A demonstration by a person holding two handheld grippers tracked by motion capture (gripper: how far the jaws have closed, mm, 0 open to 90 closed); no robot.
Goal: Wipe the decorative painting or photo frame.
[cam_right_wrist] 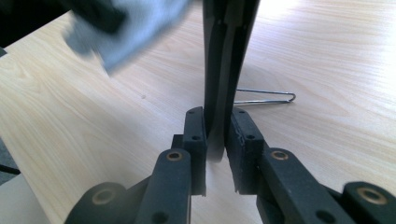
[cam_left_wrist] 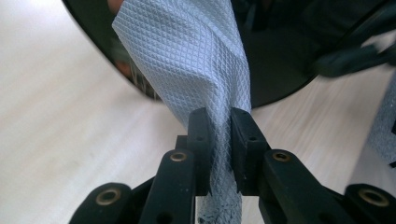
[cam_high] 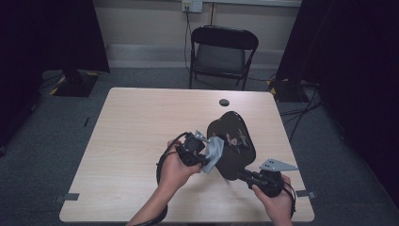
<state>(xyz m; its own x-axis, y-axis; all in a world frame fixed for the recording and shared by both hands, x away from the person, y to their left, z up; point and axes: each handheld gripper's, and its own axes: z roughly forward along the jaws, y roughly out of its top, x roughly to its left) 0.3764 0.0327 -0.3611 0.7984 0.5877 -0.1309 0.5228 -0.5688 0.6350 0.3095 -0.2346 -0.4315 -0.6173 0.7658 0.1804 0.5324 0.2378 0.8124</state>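
A glossy black oval panel (cam_high: 234,139) is held up above the table, tilted. My right gripper (cam_high: 245,176) is shut on its lower edge. In the right gripper view the panel (cam_right_wrist: 227,51) stands edge-on, and the right gripper (cam_right_wrist: 217,133) clamps its thin rim. My left gripper (cam_high: 207,158) is shut on a grey textured cloth (cam_high: 216,149) that lies against the panel's left face. In the left gripper view the cloth (cam_left_wrist: 187,60) rises from the left gripper (cam_left_wrist: 218,128) and drapes over the dark panel (cam_left_wrist: 280,70). The blurred cloth (cam_right_wrist: 133,25) also appears at the right gripper view's top left.
The light wood table (cam_high: 136,136) has a round cable hole (cam_high: 224,102) near its far edge. A thin wire loop (cam_right_wrist: 267,97) lies on the table behind the panel. A black folding chair (cam_high: 221,54) stands beyond the table, with dark curtains at both sides.
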